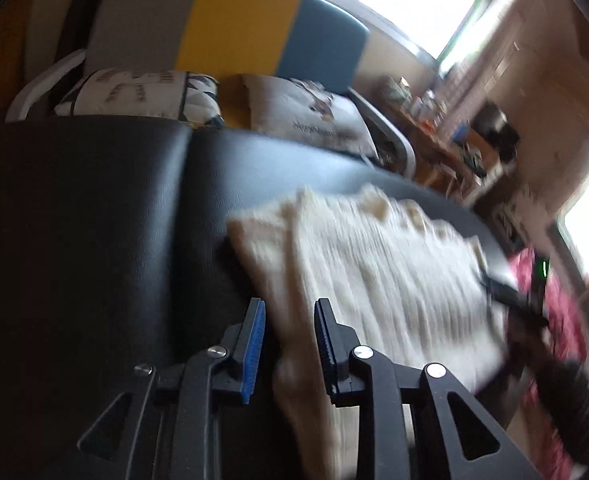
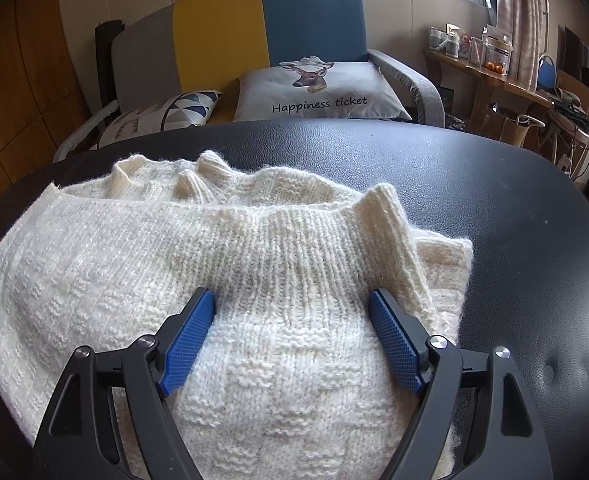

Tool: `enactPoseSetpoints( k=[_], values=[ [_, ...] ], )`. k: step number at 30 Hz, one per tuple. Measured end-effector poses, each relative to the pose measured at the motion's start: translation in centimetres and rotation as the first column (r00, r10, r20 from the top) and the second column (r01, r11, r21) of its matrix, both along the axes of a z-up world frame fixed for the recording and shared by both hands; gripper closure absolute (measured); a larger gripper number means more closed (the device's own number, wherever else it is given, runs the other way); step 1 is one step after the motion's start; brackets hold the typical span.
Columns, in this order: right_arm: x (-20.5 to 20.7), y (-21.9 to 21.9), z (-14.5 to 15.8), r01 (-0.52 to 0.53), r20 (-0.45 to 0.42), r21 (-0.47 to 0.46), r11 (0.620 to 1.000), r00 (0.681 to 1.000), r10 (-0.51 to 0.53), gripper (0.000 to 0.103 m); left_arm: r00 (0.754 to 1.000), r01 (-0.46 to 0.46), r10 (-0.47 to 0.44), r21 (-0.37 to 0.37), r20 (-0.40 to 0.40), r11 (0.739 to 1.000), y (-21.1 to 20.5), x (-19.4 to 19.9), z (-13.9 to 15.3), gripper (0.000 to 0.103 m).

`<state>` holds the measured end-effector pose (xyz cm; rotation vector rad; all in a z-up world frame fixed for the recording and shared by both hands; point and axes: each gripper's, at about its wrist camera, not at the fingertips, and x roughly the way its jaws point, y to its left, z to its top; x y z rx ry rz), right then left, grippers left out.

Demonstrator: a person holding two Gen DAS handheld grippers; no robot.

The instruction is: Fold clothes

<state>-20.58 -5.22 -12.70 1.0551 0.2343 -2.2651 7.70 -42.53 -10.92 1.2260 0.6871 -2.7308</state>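
Note:
A cream knitted sweater (image 2: 142, 248) lies folded over on the black padded table (image 2: 494, 184), its ribbed hem turned up at the right. My right gripper (image 2: 292, 308) is open, its blue pads wide apart and resting on the knit near the front edge. In the blurred left wrist view the sweater (image 1: 374, 264) spreads to the right. My left gripper (image 1: 290, 320) is open with a narrower gap, and the sweater's left edge runs between its fingers. The right gripper (image 1: 506, 292) shows there as a dark blur at the sweater's far side.
Behind the table stands a grey, yellow and blue sofa (image 2: 306, 16) with a deer cushion (image 2: 318, 88) and a patterned cushion (image 2: 162, 116). A wooden side table (image 2: 490, 76) with bottles and bags is at the right. Bare black tabletop (image 1: 94, 220) lies left of the sweater.

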Motion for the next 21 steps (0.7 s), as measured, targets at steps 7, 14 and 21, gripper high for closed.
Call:
enactPoseSetpoints(
  k=[7,14,21],
  values=[
    [0.1,0.1,0.0,0.0,0.0,-0.002,1.0,1.0,0.0,0.021,0.999,0.051,-0.048,0.125,-0.022,0.991,2.3,3.0,-1.3,0.074],
    [0.1,0.1,0.0,0.001,-0.001,-0.001,1.0,1.0,-0.001,0.021,0.996,0.087,-0.085,0.2,-0.015,0.976,3.0,2.5,-2.9,0.073],
    [0.1,-0.1,-0.1,0.001,-0.005,0.006,1.0,1.0,-0.001,0.021,0.991,0.132,-0.13,0.198,-0.02,0.971,3.1,3.6,-3.3,0.097]
  ],
)
